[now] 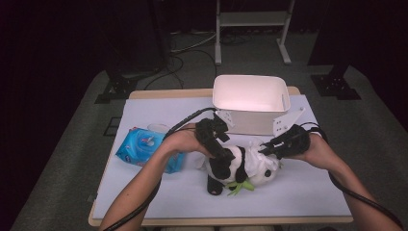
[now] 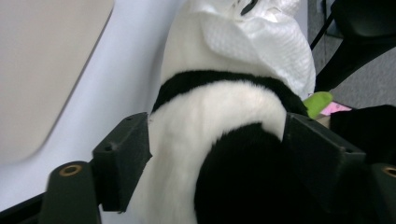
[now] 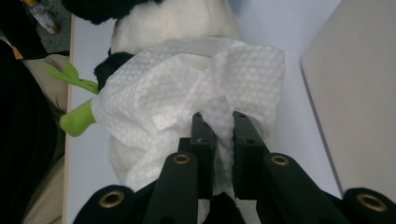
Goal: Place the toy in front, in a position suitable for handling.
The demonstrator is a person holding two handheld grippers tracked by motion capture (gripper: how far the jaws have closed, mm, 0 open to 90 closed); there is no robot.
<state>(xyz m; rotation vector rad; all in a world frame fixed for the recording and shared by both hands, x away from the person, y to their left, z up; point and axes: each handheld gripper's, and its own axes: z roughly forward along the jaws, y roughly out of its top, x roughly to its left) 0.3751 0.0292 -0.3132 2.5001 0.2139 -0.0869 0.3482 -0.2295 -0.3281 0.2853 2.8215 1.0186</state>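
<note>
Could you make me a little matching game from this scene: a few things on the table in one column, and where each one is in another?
Things:
1. toy panda
2. white wipe
3. wipes pack
4. white bin

Places:
A. at the table's far edge, open side up
B. pinched in the right tool, draped over the toy
C. lying at mid-table, between the left tool's jaws
D. on the table's left part

Pairs: 1-C, 2-B, 3-D, 4-A
</note>
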